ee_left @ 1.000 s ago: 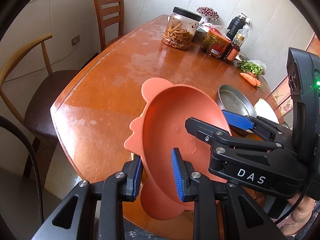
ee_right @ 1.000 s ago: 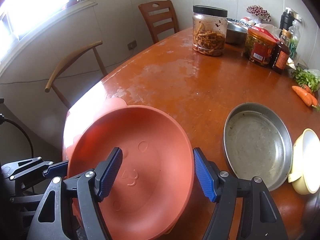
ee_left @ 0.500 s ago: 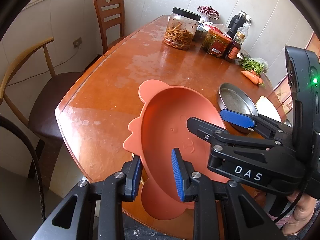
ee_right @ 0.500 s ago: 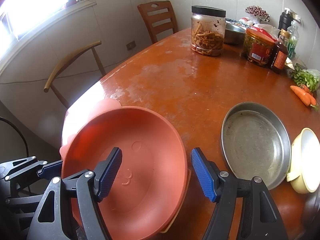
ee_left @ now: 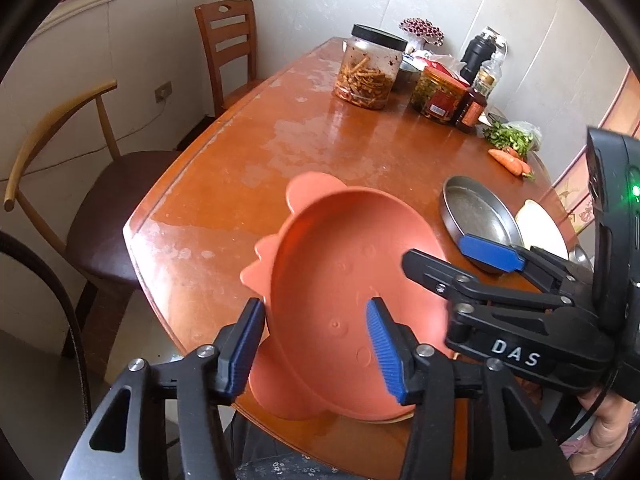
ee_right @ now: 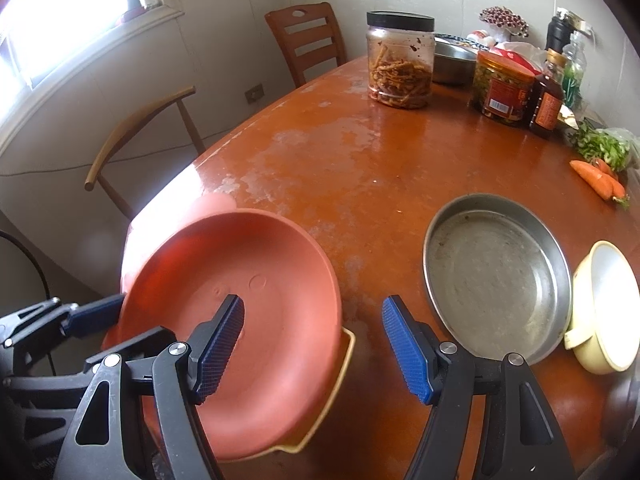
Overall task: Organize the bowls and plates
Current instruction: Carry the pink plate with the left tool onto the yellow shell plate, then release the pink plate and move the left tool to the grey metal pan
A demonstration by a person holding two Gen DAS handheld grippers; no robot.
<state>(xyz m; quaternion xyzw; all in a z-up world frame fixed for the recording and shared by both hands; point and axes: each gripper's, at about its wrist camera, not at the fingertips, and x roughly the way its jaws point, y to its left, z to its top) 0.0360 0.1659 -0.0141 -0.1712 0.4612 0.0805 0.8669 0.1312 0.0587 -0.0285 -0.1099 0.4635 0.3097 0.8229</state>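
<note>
Left claw (ee_left: 316, 350) with jaws apart, pointing forward; right claw (ee_right: 312, 348) beside it, jaws wide apart; a hand (ee_left: 608, 424) grips the right handle.

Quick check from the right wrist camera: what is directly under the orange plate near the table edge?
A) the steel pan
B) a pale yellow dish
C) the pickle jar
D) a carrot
B: a pale yellow dish shows its rim under the right edge of the orange plate, while the steel pan sits apart to the right on the table.
</note>
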